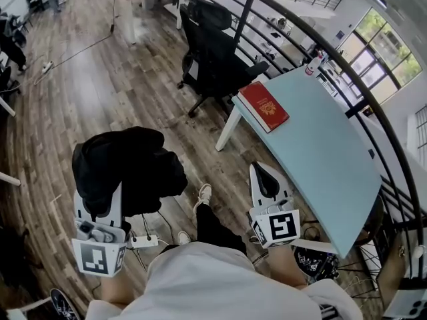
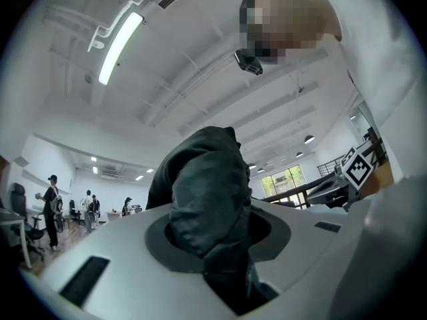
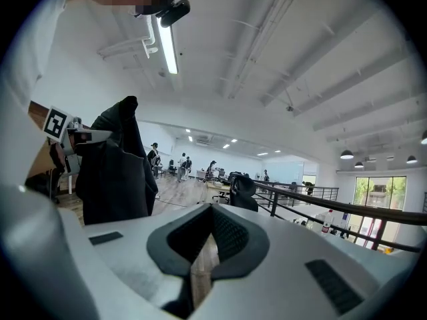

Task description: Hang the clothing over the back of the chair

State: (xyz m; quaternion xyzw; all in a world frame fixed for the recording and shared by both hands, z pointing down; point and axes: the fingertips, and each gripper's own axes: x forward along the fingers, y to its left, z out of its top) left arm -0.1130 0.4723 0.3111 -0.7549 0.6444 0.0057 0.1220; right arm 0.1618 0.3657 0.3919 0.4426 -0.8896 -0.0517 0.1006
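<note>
Wood-plank floor (image 1: pixel 133 92) spreads below; left gripper (image 1: pixel 100 202) fingers pinch black clothing (image 1: pixel 127 162), right gripper (image 1: pixel 265 173) fingers sit pressed together.

From my screen, the crumpled black cloth garment (image 1: pixel 127 165) reads darkest against the brown, streaky wood-plank floor (image 1: pixel 100 79). The black mesh office chair (image 1: pixel 213 52) matches it. The flat table top (image 1: pixel 327 145) is pale blue-green, and the red hardcover book (image 1: pixel 263 105) has a gold emblem. The left gripper (image 1: pixel 100 195) and right gripper (image 3: pixel 213 211) are pale grey with black pads and black-and-white square markers.
</note>
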